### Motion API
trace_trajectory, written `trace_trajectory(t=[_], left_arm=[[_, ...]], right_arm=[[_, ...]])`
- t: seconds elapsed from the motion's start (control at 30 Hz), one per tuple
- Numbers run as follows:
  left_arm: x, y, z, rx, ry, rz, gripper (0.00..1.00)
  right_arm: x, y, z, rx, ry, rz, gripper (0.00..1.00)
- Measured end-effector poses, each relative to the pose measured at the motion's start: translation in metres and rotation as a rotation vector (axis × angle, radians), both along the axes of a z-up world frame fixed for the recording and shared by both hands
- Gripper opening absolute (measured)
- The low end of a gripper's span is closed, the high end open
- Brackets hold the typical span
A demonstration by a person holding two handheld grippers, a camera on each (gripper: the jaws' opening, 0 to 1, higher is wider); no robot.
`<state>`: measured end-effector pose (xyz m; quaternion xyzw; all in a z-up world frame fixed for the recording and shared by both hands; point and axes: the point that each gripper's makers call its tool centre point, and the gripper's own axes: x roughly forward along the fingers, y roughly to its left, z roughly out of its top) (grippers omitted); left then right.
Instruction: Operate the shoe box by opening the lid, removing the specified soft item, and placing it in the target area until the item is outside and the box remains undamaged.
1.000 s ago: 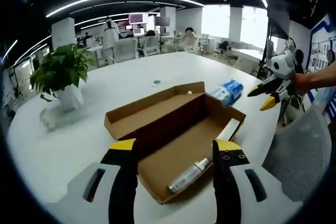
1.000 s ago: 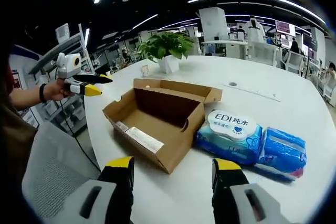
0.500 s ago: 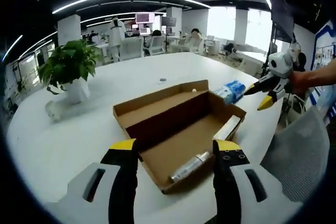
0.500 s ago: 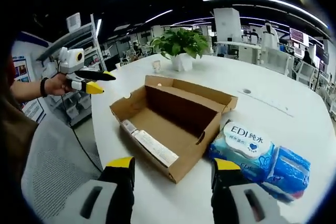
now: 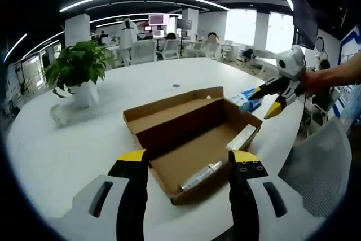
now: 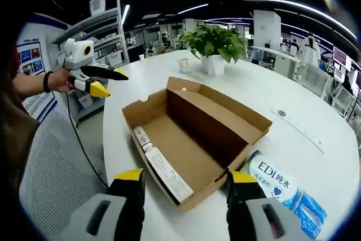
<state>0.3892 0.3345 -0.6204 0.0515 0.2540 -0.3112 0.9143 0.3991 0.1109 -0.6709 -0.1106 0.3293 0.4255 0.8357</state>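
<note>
The open brown cardboard shoe box (image 6: 197, 139) lies mid-frame on the white round surface (image 6: 316, 111), long axis upper left to lower right — the blue wipes pack (image 6: 276, 182) touches its lower-right corner. Both tongs (image 5: 186, 159) (image 6: 183, 176) are spread, released.

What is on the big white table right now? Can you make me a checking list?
Surface: white table, round edged.
Job's things: open box, lid folded back; blue wipes pack on the table beside it.
Clutter: long carton and small tube lying in the box; plant; cup.
Grippers: left tongs open over the box; right tongs open, nothing held.
Cables: black cable hanging below the left tongs.
Surroundings: grey mesh chair, office desks behind.
</note>
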Motion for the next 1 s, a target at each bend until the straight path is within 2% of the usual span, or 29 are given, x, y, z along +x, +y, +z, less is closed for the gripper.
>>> trace_trajectory(t=[0.6, 0.67, 0.73, 0.87, 0.93, 1.0], left_arm=[[-0.015, 0.007, -0.003, 0.017, 0.006, 0.005, 0.57], [-0.016, 0.008, -0.002, 0.017, 0.003, 0.004, 0.57], [-0.015, 0.008, -0.003, 0.017, 0.004, 0.002, 0.57], [-0.021, 0.009, -0.003, 0.028, 0.0, -0.001, 0.57], [-0.023, 0.011, -0.005, 0.057, -0.007, 0.002, 0.57], [-0.025, 0.012, -0.004, 0.052, -0.008, 0.009, 0.57]], right_arm=[[0.018, 0.013, -0.011, -0.089, 0.015, 0.112, 0.56], [0.022, 0.011, -0.014, -0.177, -0.029, 0.174, 0.56], [0.022, 0.016, -0.016, -0.221, -0.043, 0.23, 0.56], [0.025, 0.025, -0.018, -0.267, -0.06, 0.3, 0.57], [0.027, 0.029, -0.022, -0.293, -0.056, 0.342, 0.58], [0.026, 0.03, -0.028, -0.328, -0.046, 0.387, 0.59]])
